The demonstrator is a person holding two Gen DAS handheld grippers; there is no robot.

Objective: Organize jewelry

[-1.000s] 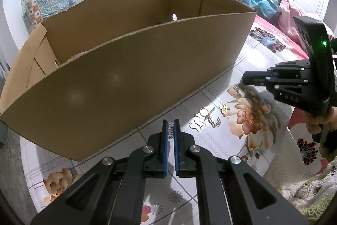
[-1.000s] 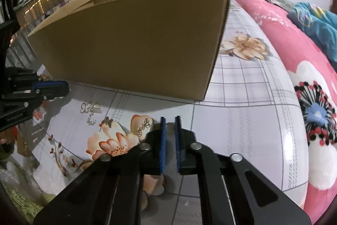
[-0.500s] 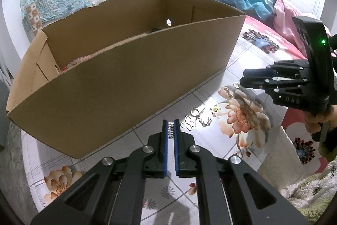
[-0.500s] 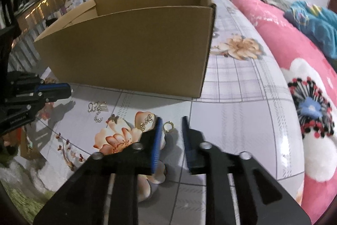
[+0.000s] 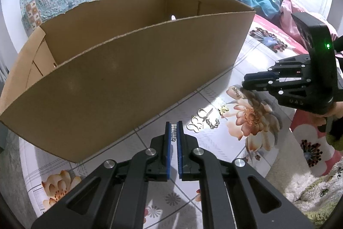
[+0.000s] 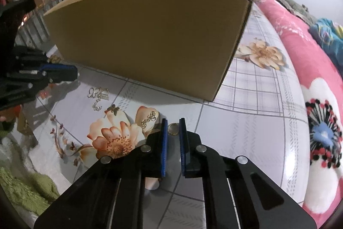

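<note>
Floral cloth covers the table (image 6: 253, 143), and a big cardboard box (image 5: 137, 70) sits square in the middle of it, so everything gets placed off that box.

Left claw (image 5: 174, 132) first: the blue pads are drawn in tight on a small silvery spring-like piece (image 5: 173, 131), pinched upright between them, just in front of the box's near wall. That one looks ready to go over the rim.

Now the right claw (image 6: 173, 132). Its pads stand a little apart, and right in that gap, on the cloth, lies a small gold ring (image 6: 172, 129). The ring sits in front of the box's near right corner, between the fingertips and not visibly gripped. This is the relation that matters: the ring lies flat dead ahead of the claw, on its centre line, so I'd judge a straight close is all that is wanted. Being round, it has no long axis to line up with.

More pieces lie loose in front of the box's near wall: a butterfly charm (image 6: 95, 92), a short chain (image 6: 97, 105), a gold butterfly (image 6: 113, 109) and a gold link piece (image 6: 149, 119). The right claw is nearer that link piece; the left is nearer the charm.
</note>
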